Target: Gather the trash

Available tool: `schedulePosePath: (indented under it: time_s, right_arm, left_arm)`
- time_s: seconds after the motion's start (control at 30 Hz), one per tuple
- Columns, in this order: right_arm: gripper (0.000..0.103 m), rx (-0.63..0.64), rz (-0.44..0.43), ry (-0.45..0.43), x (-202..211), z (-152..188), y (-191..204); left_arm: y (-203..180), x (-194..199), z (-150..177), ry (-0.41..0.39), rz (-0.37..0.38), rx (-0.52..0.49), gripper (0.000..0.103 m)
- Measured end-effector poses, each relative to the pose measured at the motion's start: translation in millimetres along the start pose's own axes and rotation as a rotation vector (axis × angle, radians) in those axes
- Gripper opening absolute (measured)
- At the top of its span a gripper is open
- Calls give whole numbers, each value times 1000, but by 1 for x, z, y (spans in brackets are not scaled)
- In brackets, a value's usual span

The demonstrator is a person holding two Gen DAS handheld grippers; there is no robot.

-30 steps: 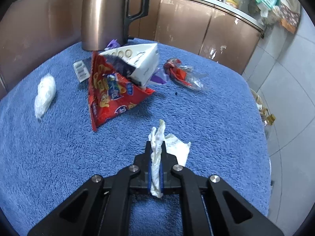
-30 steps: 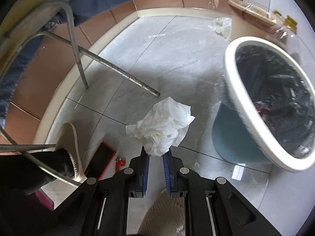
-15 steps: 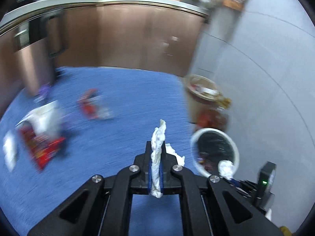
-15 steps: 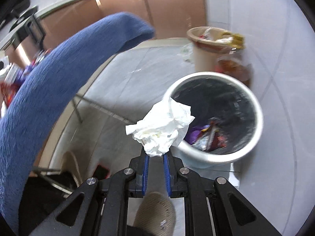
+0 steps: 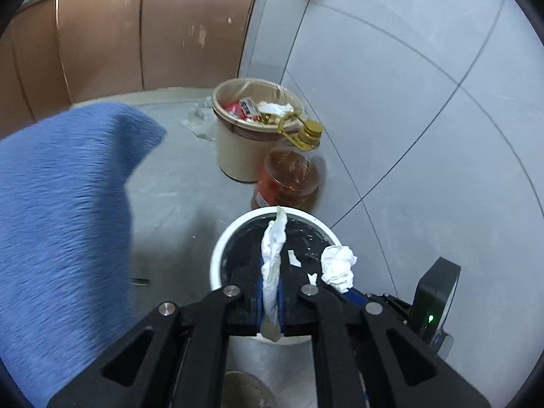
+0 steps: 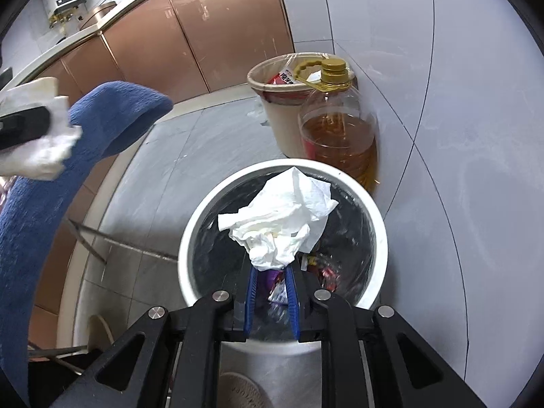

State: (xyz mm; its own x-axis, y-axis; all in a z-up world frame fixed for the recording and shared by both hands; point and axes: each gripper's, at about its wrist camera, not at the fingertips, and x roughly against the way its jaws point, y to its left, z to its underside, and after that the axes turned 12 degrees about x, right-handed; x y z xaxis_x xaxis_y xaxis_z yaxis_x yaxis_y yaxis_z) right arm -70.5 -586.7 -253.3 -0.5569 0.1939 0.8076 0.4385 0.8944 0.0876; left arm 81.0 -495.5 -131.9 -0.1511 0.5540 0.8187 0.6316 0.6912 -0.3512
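Two handheld grippers hang side by side over a round white bin (image 6: 375,238) lined with a black bag, standing on a pale grey tiled floor (image 5: 176,183). The left gripper (image 5: 271,297) is clamped tight on a thin twisted strip of white tissue (image 5: 273,255), which sticks up from between the blue pads and reaches over the bin's near rim. The right gripper (image 6: 271,297) has its jaws a little apart, having just been easing open; a large crumpled white tissue (image 6: 282,217) sits at the very tips of its blue pads, directly above the bin's mouth. Whether the pads press on it cannot be told. In the left view the same tissue shows as a small white ball (image 5: 338,267) at the bin's right rim.

Inside the bin, coloured wrappers (image 6: 323,268) lie at the bottom.

Just behind the bin stands a clear jug of amber oil (image 6: 340,136) with a yellow cap, close against the pale tiled wall (image 6: 459,136). A cream bucket (image 5: 238,146) full of rubbish stands touching the jug, in the corner where the wall meets copper-brown cabinet doors (image 6: 204,40).

To the left, the rounded corner of a table covered in blue towel (image 5: 61,204) overhangs the floor. A strip of bare floor separates the table edge from the bin; on the right the bin sits near the wall
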Motion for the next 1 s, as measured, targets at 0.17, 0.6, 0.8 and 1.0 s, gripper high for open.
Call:
schedulePosePath:
  time_s: [0.17, 0.6, 0.8, 1.0]
  right_arm:
    - [31, -21, -4, 30, -15, -3, -15]
    - [56, -66, 31, 17, 8, 3, -20]
    - [58, -66, 17, -42, 48, 4, 0]
    - [60, -13, -6, -125, 103, -5, 36]
  left_arm:
    - [-8, -31, -5, 57, 34, 37, 15]
    - [6, 15, -11, -2, 97, 102, 50]
    - [17, 85, 6, -105, 87, 71, 50]
    - [49, 183, 40, -254, 60, 69, 50]
